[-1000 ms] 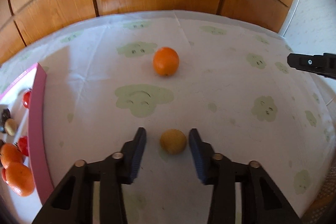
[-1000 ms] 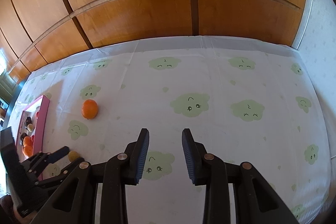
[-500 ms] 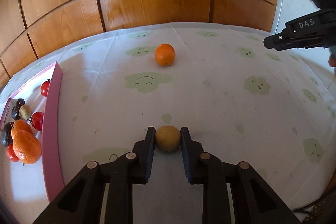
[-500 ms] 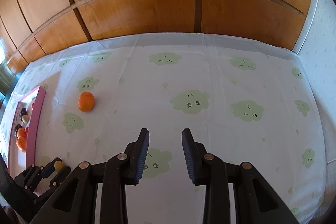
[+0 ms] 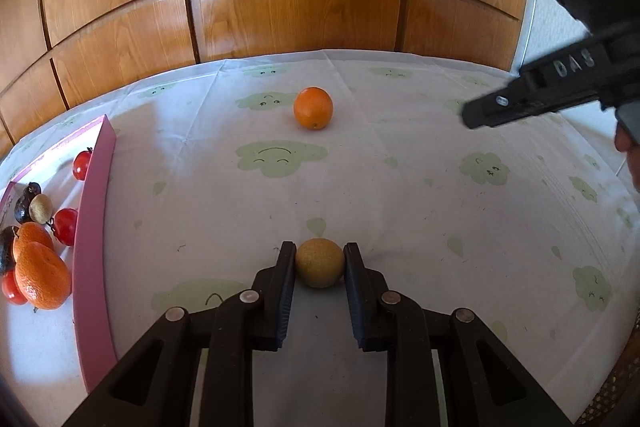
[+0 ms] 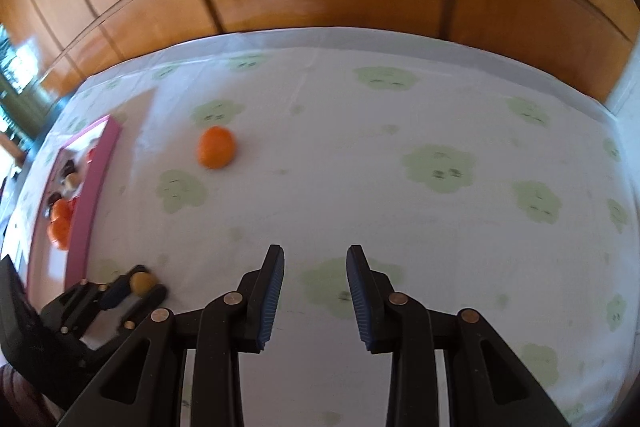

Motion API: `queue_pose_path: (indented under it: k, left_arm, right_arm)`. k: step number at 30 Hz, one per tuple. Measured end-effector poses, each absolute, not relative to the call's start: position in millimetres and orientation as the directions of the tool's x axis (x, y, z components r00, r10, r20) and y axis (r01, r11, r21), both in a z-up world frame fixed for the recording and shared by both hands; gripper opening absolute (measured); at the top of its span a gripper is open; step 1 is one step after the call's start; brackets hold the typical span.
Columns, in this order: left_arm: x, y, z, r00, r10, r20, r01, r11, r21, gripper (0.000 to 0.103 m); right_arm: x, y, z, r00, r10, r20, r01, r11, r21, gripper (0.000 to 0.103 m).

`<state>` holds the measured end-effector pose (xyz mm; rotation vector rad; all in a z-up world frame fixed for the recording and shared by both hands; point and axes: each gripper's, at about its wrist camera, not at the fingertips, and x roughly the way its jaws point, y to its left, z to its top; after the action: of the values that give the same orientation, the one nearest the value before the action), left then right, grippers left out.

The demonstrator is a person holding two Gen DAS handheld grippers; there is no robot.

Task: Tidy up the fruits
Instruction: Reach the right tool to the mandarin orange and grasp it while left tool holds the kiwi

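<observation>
My left gripper [image 5: 319,255] is shut on a small yellow-brown round fruit [image 5: 319,263] and holds it above the tablecloth. An orange [image 5: 313,107] lies on the cloth farther back; it also shows in the right wrist view [image 6: 216,147]. A pink tray [image 5: 94,227] at the left holds oranges [image 5: 42,275], red tomatoes and dark small fruits. My right gripper [image 6: 315,263] is open and empty over the cloth. In its view the left gripper [image 6: 136,287] with the yellow fruit [image 6: 142,281] shows at lower left, beside the pink tray [image 6: 86,203].
A white tablecloth [image 5: 400,207] with green cloud prints covers the table. Wooden panelling [image 5: 300,7] runs along the back edge. The right gripper's body [image 5: 560,87] reaches in at the upper right of the left wrist view.
My left gripper closed on the yellow fruit and lifted it. The right gripper swung left, so the orange and pink tray now sit nearer the middle of its view.
</observation>
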<state>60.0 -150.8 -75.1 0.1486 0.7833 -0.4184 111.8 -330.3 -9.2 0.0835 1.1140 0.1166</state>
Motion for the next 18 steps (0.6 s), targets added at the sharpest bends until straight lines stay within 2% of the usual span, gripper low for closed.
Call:
queue_pose_path:
  k: [8,12,18]
  left_arm:
    - [61,-149,-76,0.631,-0.32,-0.707,0.42,0.907,-0.037,0.024]
    - [62,-148,-76,0.63,-0.325,-0.705,0.42,0.907,-0.042,0.024]
    - [62,-146,-77,0.629,-0.331,-0.704,0.422,0.905,-0.049,0.024]
  right_arm:
    - [163,-281,-16,0.414,0.25,-0.875,-0.135,0.968,0.213,0.039]
    - [185,-258,-24,0.403,0.249,-0.881,-0.149,0.967,0.205,0.04]
    - [212,-243,-40,0.393,0.174,-0.903,-0.119,0.983,0.138,0.04]
